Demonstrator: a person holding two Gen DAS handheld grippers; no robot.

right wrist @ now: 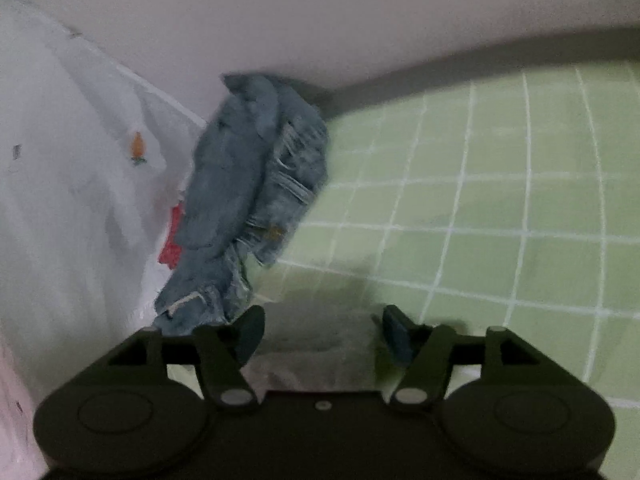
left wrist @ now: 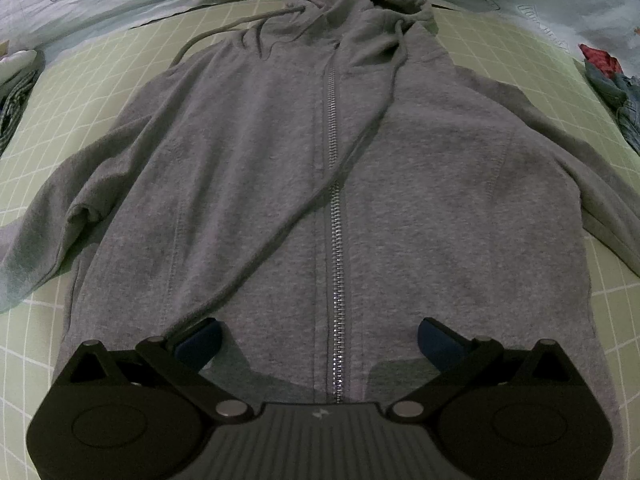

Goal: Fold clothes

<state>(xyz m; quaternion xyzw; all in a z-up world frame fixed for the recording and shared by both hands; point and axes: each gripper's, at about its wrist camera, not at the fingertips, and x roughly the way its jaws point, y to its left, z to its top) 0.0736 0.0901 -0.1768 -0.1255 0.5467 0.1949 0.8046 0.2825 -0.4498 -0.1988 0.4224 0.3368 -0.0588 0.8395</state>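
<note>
Both claws stand released: the left gripper (left wrist: pixel 319 338) hovers over the hem of a grey zip-front cotton hoodie (left wrist: pixel 320 184), the right gripper (right wrist: pixel 320 332) over a blurred grey patch, nothing pinched. Spread flat on a green white-gridded mat (left wrist: pixel 76 120), the hoodie runs lengthwise away from the left camera, hood farthest, sleeves cut off at both edges. Crumpled blue denim (right wrist: pixel 248 200) lies beside pale bedding.

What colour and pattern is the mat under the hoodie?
Light green with a white grid, clearest in the right wrist view: mat. The grey hoodie lies on it.
</note>
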